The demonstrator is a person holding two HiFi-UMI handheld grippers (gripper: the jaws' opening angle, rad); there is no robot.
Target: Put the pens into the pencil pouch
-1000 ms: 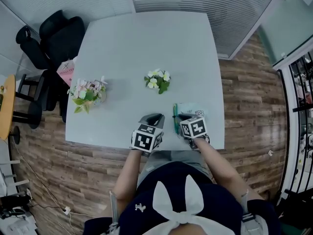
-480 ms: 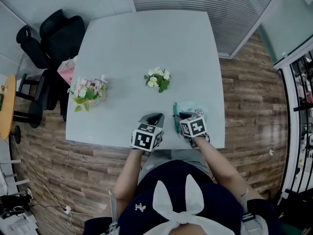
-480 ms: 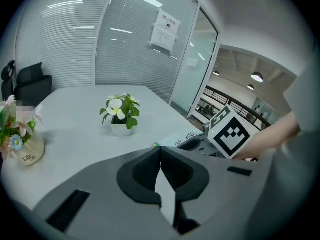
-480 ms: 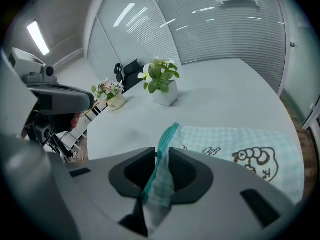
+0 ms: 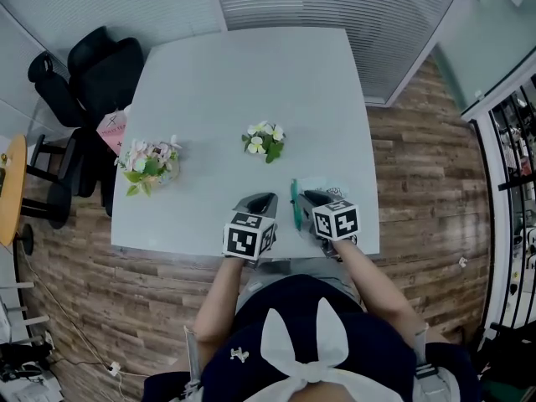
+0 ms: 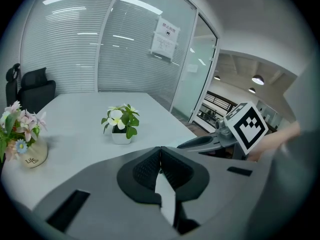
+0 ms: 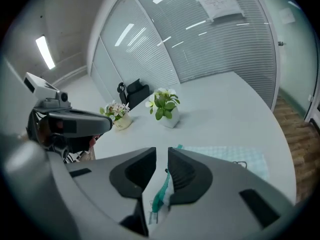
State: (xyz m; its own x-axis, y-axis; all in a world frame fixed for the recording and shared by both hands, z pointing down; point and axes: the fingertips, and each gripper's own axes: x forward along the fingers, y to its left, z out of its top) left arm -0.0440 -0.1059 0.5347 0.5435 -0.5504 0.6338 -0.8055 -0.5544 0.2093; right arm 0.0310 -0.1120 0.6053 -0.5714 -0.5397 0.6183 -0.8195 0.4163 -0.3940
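A green pen (image 5: 295,205) lies on the white table (image 5: 243,82) against the left edge of a mint checked pencil pouch (image 5: 325,188). My right gripper (image 5: 307,198) hovers just above them, open. In the right gripper view the pen (image 7: 159,196) shows below the gap between the jaws, close to the right jaw, and no pad presses on it. The pouch (image 7: 225,156) lies flat to the right. My left gripper (image 5: 262,201) rests to the left of the pen, shut with nothing between its jaws (image 6: 160,169).
A small potted plant (image 5: 265,141) stands at the table's middle and a flower bouquet in a pot (image 5: 146,162) at the left. Both grippers work near the table's front edge. A black office chair (image 5: 92,74) stands off the left side.
My right gripper has lifted a little from the table, while the green pen stays lying beside the pouch. The left gripper has kept still.
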